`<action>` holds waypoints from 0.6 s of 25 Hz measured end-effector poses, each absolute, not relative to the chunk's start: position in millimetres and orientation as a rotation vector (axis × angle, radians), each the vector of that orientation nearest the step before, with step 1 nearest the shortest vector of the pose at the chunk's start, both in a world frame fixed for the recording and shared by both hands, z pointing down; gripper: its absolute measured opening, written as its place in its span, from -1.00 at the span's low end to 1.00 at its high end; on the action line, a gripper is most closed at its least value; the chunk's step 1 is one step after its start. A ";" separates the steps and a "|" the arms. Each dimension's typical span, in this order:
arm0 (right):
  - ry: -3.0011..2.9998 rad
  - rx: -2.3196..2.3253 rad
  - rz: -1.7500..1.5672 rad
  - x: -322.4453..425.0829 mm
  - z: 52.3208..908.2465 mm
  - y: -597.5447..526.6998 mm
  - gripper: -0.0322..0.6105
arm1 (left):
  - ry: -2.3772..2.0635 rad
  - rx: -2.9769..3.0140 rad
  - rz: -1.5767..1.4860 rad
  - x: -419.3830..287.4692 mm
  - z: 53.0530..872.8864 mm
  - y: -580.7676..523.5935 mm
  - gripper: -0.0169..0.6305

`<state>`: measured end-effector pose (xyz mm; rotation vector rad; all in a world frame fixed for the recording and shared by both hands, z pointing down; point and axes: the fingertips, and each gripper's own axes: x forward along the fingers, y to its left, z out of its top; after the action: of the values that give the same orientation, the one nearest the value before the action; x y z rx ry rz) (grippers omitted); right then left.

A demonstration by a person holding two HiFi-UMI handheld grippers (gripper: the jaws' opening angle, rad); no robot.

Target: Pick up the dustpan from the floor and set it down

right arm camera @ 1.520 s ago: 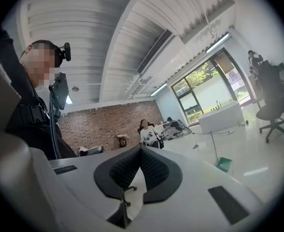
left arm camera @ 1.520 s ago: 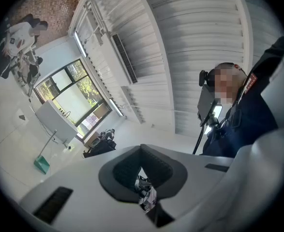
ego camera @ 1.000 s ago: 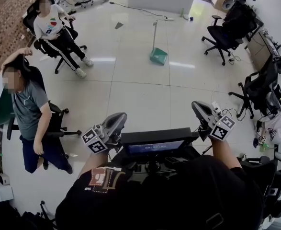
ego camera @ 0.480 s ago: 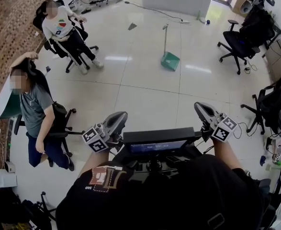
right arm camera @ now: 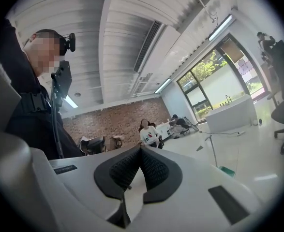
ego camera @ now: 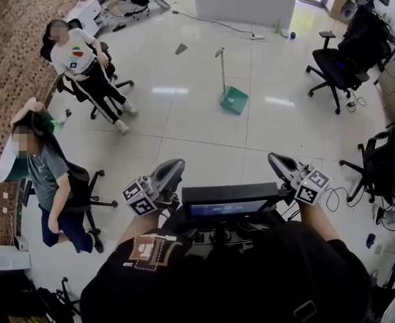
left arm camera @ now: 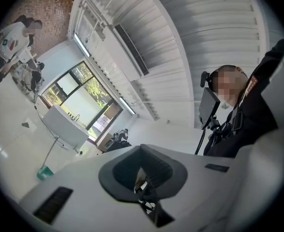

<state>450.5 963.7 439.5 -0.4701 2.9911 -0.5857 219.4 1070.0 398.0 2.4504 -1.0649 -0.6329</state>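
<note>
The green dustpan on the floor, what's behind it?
Behind the green dustpan is bare tile, then a cable along the floor and a long white counter. The floor under the pan is covered, and what lies behind the counter is hidden.

The head camera sits above the person's shoulders and looks steeply down over the floor [ego camera: 204, 147]. The left gripper [ego camera: 173, 168] and right gripper [ego camera: 278, 161] show close at the bottom edge, and the green dustpan [ego camera: 233, 100] lies far off toward the top. Each gripper camera rides just behind its own jaws and looks along them. The left gripper view tilts upward and is rolled, taking in mostly ceiling, while the right gripper view faces roughly level. All three views share the distant dustpan and the white counter [ego camera: 244, 2] beyond it.
</note>
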 end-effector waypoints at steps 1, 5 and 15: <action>2.984 -0.483 -0.593 457.7 440.6 945.1 -0.87 | -1.058 2.452 -0.622 224.7 398.1 1050.5 -0.93; 2.972 -0.551 -0.608 456.1 449.4 863.9 -0.87 | -1.029 2.450 -0.611 211.9 403.6 969.1 -0.93; 2.963 -0.863 -0.506 276.6 416.6 647.9 -0.87 | -0.845 2.520 -0.565 -6.5 405.8 748.6 -0.93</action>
<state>276.6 647.9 416.6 -0.8630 2.9628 -0.5060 -6.5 748.6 405.8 2.5196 -0.8447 -0.5647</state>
